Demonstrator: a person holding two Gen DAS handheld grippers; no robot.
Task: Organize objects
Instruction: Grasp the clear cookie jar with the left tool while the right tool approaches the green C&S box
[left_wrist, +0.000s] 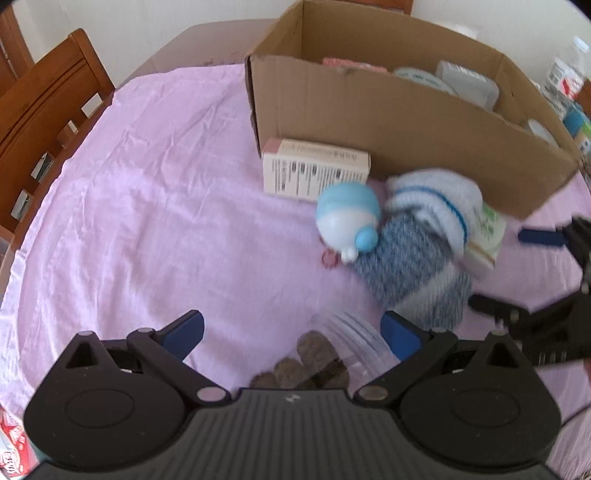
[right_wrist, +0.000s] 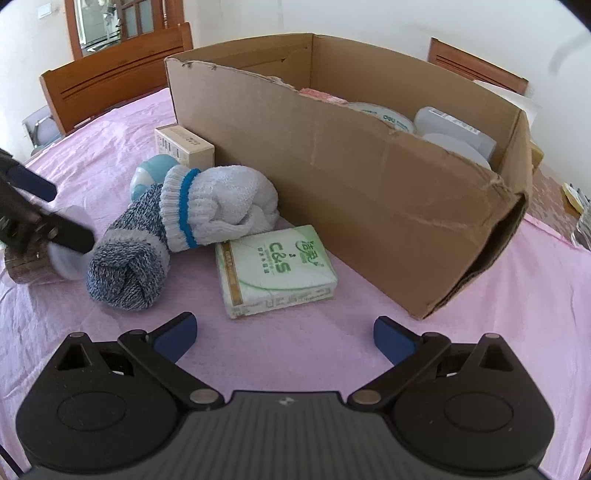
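A: Both sets of jaws stand spread and empty. The left gripper (left_wrist: 291, 332) hovers over a clear plastic tub (left_wrist: 332, 354) of brown lumps; the right gripper (right_wrist: 284, 332) faces the tissue pack (right_wrist: 275, 271).

B: What waits on the surface (right_wrist: 369, 347), from nine o'clock across?

A: One small white carton (right_wrist: 184, 146) at about ten, touching the cardboard box (right_wrist: 351, 177). One blue-and-white toy (right_wrist: 149, 177) beside it. Then two rolled sock bundles: a grey-blue one (right_wrist: 127, 266) and a white one (right_wrist: 218, 205), pressed together. One tissue pack at twelve, just beside the box wall.

B: Handling?

A: Likely all light. Socks are soft and will squash, so pinch each mid-roll. The toy looks smooth and rounded, probably slippery; take its narrower waist. The carton crushes easily; grip its short sides. The tissue pack yields, so span its narrow width.
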